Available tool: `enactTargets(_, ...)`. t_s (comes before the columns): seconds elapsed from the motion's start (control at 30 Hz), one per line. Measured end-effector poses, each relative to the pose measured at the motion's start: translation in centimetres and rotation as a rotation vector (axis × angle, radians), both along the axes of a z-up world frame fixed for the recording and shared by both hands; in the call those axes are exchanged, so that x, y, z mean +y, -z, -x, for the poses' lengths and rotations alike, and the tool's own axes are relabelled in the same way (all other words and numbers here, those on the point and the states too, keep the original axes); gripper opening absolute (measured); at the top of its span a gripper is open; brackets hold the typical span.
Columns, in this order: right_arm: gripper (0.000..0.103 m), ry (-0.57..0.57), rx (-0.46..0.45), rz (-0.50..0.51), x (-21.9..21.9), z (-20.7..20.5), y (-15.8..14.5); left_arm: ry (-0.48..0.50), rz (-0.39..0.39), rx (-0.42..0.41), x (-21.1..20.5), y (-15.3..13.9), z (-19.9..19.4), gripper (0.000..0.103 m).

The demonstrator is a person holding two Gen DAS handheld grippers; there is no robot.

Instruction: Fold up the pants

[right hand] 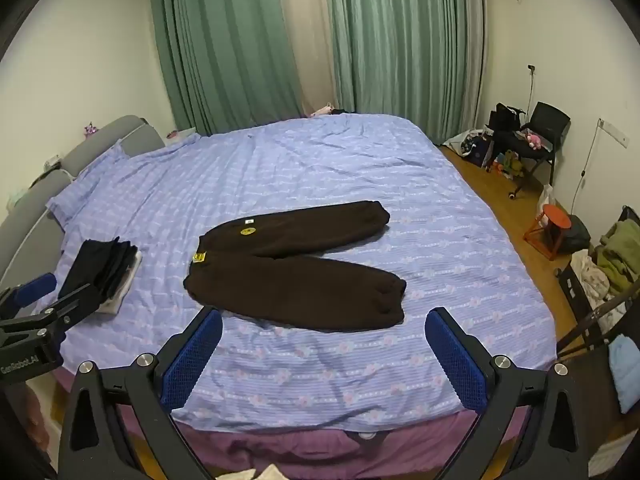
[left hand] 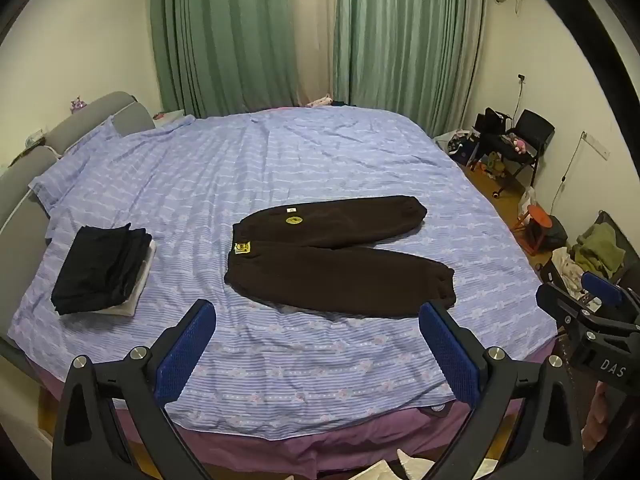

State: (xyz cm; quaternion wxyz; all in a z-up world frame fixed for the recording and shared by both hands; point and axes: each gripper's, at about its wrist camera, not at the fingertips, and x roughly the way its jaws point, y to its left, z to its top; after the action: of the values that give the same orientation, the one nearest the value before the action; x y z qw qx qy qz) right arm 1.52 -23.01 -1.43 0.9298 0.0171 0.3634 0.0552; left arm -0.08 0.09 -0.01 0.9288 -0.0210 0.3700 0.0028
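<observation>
Dark brown pants (left hand: 340,256) lie flat and spread on the blue striped bed sheet (left hand: 280,160), waistband to the left, both legs pointing right in a V; they also show in the right wrist view (right hand: 296,272). My left gripper (left hand: 316,320) is open and empty, held above the bed's near edge, short of the pants. My right gripper (right hand: 324,328) is open and empty, also just short of the near leg. The right gripper's side shows at the right edge of the left wrist view (left hand: 592,320).
A stack of folded dark clothes (left hand: 102,268) sits on the bed's left side. A grey headboard (left hand: 24,184) is at the left. A black chair (left hand: 524,140), a red stool (right hand: 552,228) and a clothes pile (right hand: 616,256) stand on the floor at the right.
</observation>
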Motion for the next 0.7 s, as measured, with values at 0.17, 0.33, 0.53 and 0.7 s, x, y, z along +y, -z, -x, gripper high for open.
enactTargets(0.17, 0.103, -0.005, -0.008, -0.005, 0.3, -0.2, -0.1, 0.001, -0.012, 0.026, 0.0, 0.0, -0.2, 0.103)
enactTargets(0.33, 0.103, -0.006, -0.015, -0.004, -0.1, -0.2, -0.5, -0.008, -0.025, 0.016, -0.3, -0.2, -1.1, 0.103)
enactTargets(0.53, 0.103, -0.016, -0.022, 0.016, 0.1, -0.7, -0.9, -0.012, -0.02, 0.016, -0.3, -0.1, -2.0, 0.103)
enactTargets(0.7, 0.103, -0.018, -0.03, 0.02, -0.1, -0.8, -1.0, -0.02, -0.019, 0.005, -0.2, -0.5, -1.6, 0.103)
